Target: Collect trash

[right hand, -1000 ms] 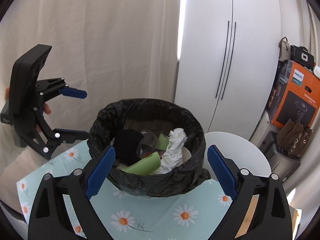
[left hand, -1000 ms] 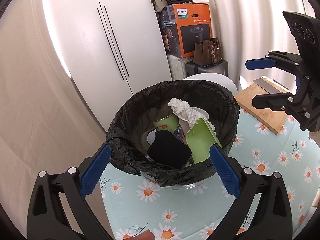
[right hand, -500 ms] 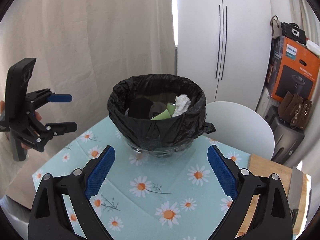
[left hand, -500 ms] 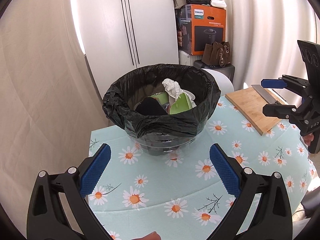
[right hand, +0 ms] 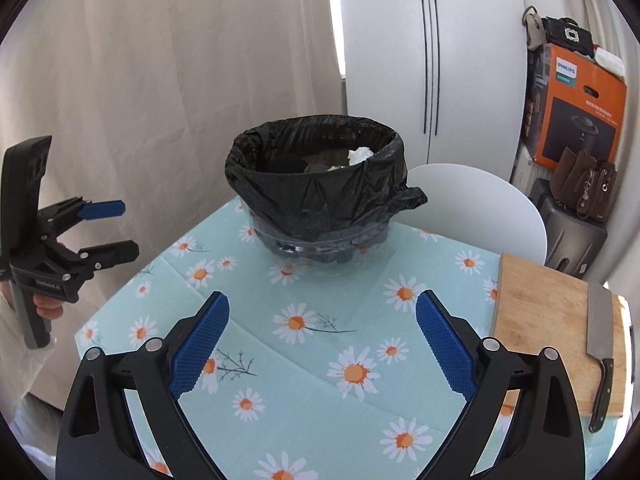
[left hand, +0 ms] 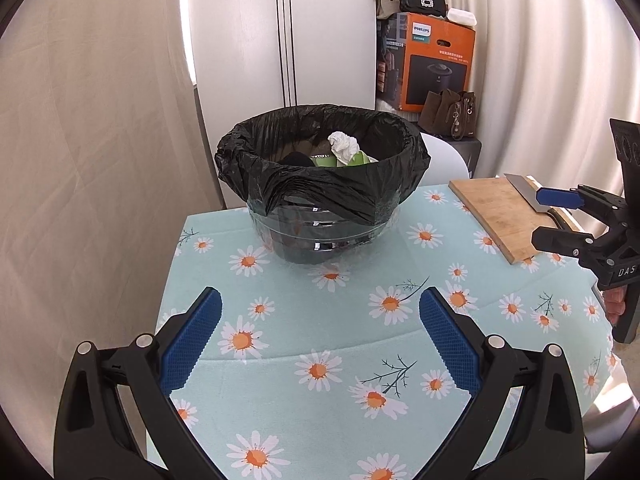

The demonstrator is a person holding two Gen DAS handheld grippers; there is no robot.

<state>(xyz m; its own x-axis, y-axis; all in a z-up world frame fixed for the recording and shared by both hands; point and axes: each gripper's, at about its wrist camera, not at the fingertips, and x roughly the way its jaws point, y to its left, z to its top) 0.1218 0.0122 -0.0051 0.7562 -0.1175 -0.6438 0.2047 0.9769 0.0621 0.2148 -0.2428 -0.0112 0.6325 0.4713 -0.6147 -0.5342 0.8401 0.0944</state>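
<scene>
A clear bin lined with a black bag (left hand: 320, 184) stands at the far end of the daisy tablecloth (left hand: 320, 320); it also shows in the right wrist view (right hand: 320, 184). Inside lie crumpled white paper (left hand: 343, 145), green pieces (left hand: 356, 159) and a black item (left hand: 296, 158). My left gripper (left hand: 320, 340) is open and empty, well back from the bin; it appears in the right wrist view (right hand: 106, 228). My right gripper (right hand: 322, 344) is open and empty, also back from the bin; it appears in the left wrist view (left hand: 560, 216).
A wooden cutting board (right hand: 552, 320) with a cleaver (right hand: 600, 344) lies on the table's right side. A white chair (right hand: 480, 200) stands behind the table. An orange box (left hand: 432, 64), bags and a white wardrobe (left hand: 288, 32) are beyond. Curtains hang left.
Both grippers have pulled back and away from the bin, which now looks smaller and farther. More tablecloth and the cutting board have come into view. Both stay open.
</scene>
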